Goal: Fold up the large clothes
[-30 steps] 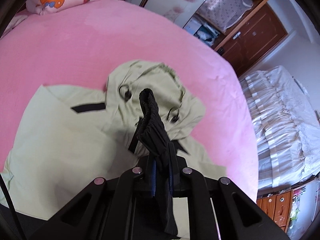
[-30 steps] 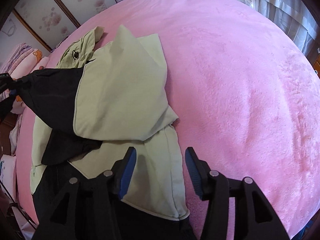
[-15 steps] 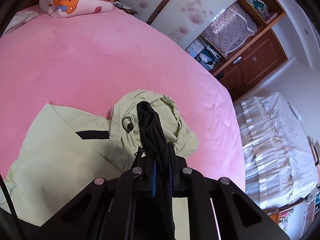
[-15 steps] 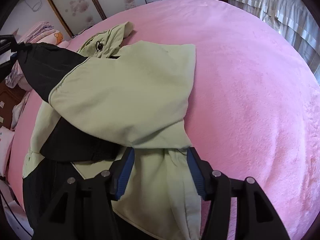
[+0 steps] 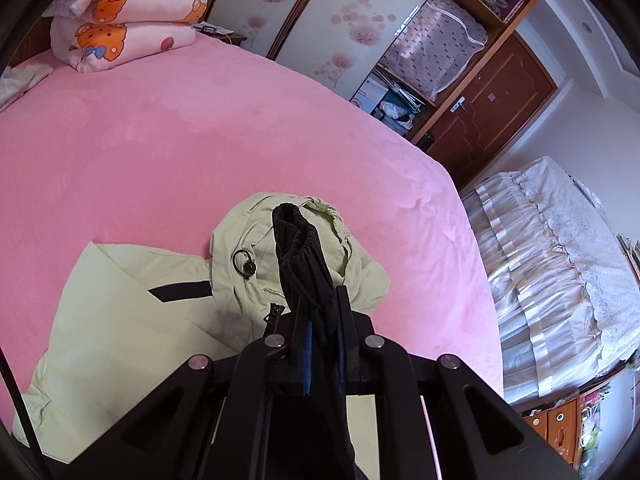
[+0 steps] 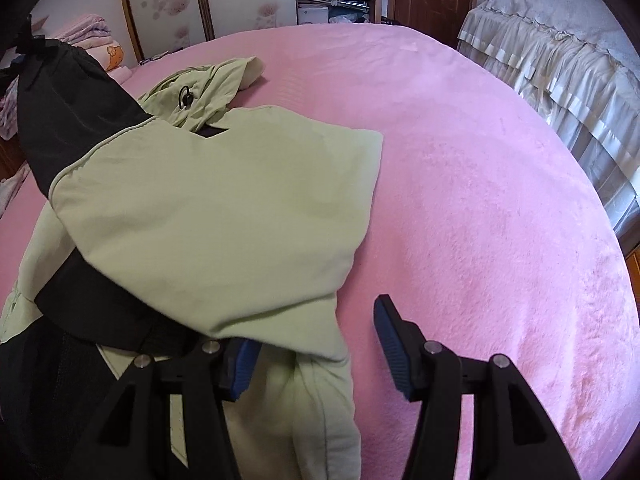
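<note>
A pale green hooded jacket (image 5: 120, 304) with black panels lies on the pink bed (image 5: 160, 140). My left gripper (image 5: 320, 300) is shut on the sleeve's black elastic cuff (image 5: 296, 248), held above the crumpled hood (image 5: 248, 240). In the right wrist view the lifted sleeve (image 6: 220, 208) stretches from its black end (image 6: 68, 108) at the upper left down across the jacket body. My right gripper (image 6: 316, 332) is open low at the sleeve's near edge. Green fabric lies between its jaws and covers the tip of the left finger. The right finger (image 6: 390, 332) stands clear over the bedspread.
Folded pink quilts (image 5: 120, 28) are stacked at the bed's far left corner. A wardrobe with open shelves (image 5: 440, 52) and a brown door (image 5: 492, 112) stand behind. A second bed with a white frilled cover (image 5: 560, 260) lies to the right, past the pink bed's edge.
My left gripper rose with the cuff, drawing the sleeve up and across the jacket. My right gripper rolled and slid along the jacket's edge, and the sleeve fabric now drapes over its left finger.
</note>
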